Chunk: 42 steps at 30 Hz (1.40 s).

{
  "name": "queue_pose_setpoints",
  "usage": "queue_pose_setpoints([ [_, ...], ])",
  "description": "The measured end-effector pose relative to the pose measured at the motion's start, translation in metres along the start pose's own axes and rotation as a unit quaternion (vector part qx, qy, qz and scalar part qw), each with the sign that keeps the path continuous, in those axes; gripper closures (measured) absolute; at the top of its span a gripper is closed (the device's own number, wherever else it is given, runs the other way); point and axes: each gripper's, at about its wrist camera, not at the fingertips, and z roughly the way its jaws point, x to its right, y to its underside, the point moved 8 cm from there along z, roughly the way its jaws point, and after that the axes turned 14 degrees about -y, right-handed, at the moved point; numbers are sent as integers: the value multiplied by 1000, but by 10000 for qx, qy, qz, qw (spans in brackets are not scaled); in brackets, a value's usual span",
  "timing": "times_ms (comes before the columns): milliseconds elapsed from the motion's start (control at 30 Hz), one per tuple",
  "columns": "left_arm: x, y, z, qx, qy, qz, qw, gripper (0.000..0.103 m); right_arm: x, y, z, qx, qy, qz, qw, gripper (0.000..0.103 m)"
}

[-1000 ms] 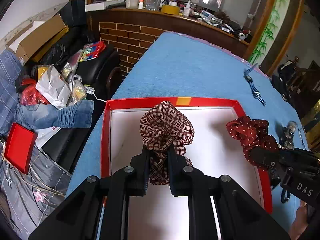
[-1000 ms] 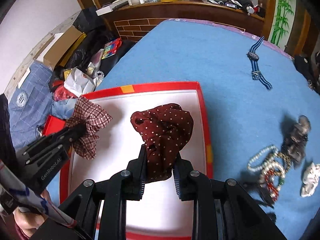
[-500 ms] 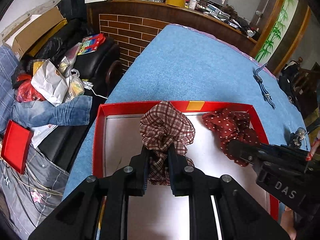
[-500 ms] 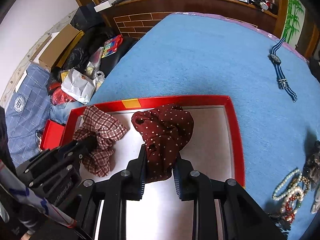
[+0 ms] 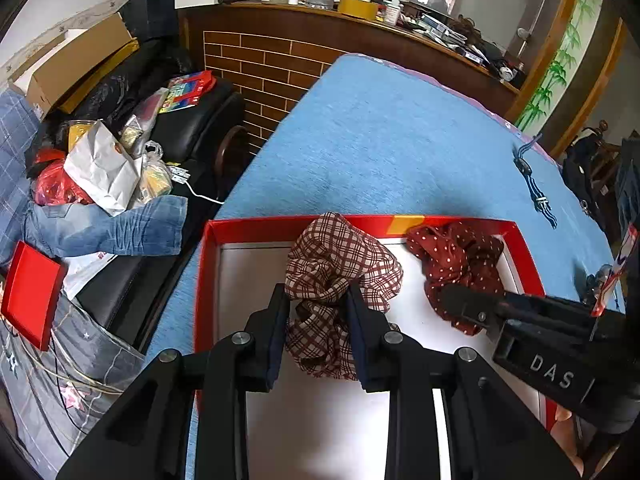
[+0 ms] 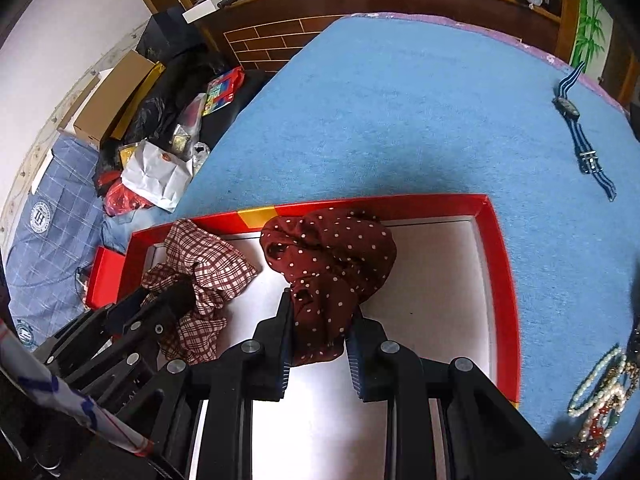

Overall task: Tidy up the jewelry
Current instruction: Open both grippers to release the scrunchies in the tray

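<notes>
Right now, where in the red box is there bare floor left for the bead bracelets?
The red box is bare along its right wall, beside the dotted scrunchie, and on the near floor. Its left half is crowded by the plaid scrunchie.

Bead bracelets cut by edge

left tongs opening | plaid scrunchie lowered into box

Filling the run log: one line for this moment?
left tool: opening, plaid scrunchie between | right tool: grips dotted scrunchie | both over red box
</notes>
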Motion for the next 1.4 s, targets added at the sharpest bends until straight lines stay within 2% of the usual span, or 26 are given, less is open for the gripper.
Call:
queue_pose_setpoints([
  [67,-3,-1,-1,11,12,-32,10000,75,-1,0,1,0,-54,7,10000,76],
  [133,-6,-2,-4,45,24,-80,10000,69,-3,0,2,5,-74,-6,10000,75],
  [200,-8,-4,-7,104,35,-106,9999,66,-3,0,1,-5,-110,-18,9999,66],
  [267,-9,-5,-11,141,46,-116,9998,65,-2,0,-2,17,-104,-3,9999,49],
  [333,-10,-5,-14,161,60,-126,9998,65,0,0,-8,71,-151,26,9999,45],
  [833,-1,4,-52,383,77,-51,9992,64,-3,19,-54,314,-361,117,9988,43],
  [1100,36,20,-82,527,224,184,9982,59,14,49,-95,585,-364,323,9971,43],
  [1400,95,46,-103,536,401,532,9963,58,56,85,-142,774,-339,638,9944,43],
])
